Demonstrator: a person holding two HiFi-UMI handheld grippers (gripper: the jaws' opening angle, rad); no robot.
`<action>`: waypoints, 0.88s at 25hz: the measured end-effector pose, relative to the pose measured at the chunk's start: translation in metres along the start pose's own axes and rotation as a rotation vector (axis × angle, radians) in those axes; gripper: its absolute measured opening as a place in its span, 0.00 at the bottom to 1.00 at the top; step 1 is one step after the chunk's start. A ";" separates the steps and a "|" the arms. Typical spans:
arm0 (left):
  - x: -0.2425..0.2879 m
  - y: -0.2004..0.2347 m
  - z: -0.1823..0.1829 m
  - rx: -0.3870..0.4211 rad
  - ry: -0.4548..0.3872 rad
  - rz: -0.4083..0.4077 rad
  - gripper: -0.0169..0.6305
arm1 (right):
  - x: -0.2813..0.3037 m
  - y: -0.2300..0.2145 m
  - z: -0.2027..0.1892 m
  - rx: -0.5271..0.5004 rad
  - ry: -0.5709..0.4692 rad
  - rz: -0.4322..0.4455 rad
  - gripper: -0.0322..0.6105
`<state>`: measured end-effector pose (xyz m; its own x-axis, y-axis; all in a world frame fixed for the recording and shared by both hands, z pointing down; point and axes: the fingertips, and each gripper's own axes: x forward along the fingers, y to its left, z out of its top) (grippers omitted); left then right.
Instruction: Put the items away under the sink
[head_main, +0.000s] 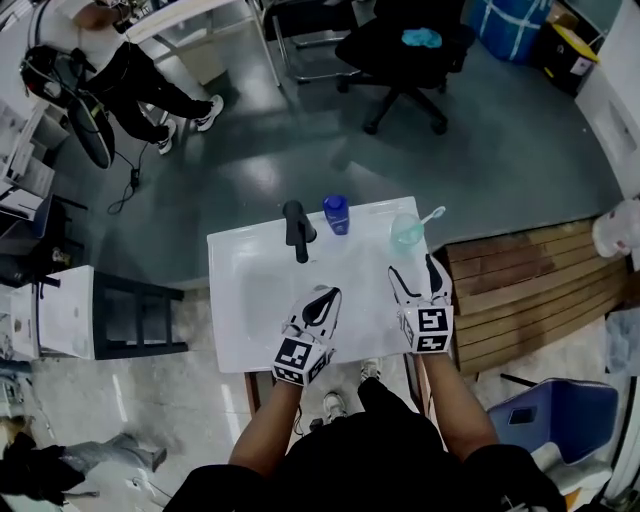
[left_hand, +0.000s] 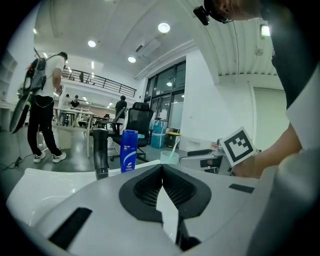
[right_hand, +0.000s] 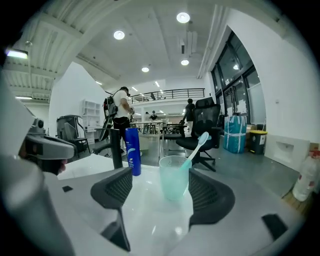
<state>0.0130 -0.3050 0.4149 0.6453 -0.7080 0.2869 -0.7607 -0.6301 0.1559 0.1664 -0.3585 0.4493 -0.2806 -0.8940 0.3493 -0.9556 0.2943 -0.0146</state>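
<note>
Cup (right_hand: 173, 181) with toothbrush (right_hand: 196, 146) untouched before right gripper (right_hand: 161, 192), jaws wide apart; left gripper (left_hand: 162, 172), jaws pressed together, empty.

Left gripper (head_main: 320, 300) and right gripper (head_main: 412, 272) had white shells and black ribbed pads (right_hand: 114, 190). Each bore a black-and-white square-marker cube (head_main: 297, 360). Person wore black top (head_main: 400, 470), white shoes (head_main: 331, 405).

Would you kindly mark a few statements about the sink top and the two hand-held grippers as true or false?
1. The left hand-held gripper is shut with nothing in it. True.
2. The right hand-held gripper is clamped on the cup. False: its jaws stand apart, and the cup is ahead of them, not gripped.
3. A toothbrush stands in the cup. True.
4. The blue bottle lies on its side. False: it stands upright beside the faucet.
</note>
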 end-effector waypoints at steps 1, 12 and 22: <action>0.002 0.001 -0.001 -0.001 0.003 0.003 0.05 | 0.008 -0.004 -0.002 0.000 0.006 -0.006 0.59; 0.013 0.011 -0.017 -0.005 0.052 0.013 0.05 | 0.073 -0.032 -0.016 0.015 0.058 0.007 0.67; 0.009 0.013 -0.025 -0.001 0.072 0.020 0.05 | 0.087 -0.035 -0.018 -0.030 0.064 0.003 0.62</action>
<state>0.0065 -0.3115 0.4435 0.6232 -0.6957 0.3572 -0.7735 -0.6156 0.1506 0.1773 -0.4406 0.4972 -0.2765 -0.8700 0.4083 -0.9513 0.3079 0.0118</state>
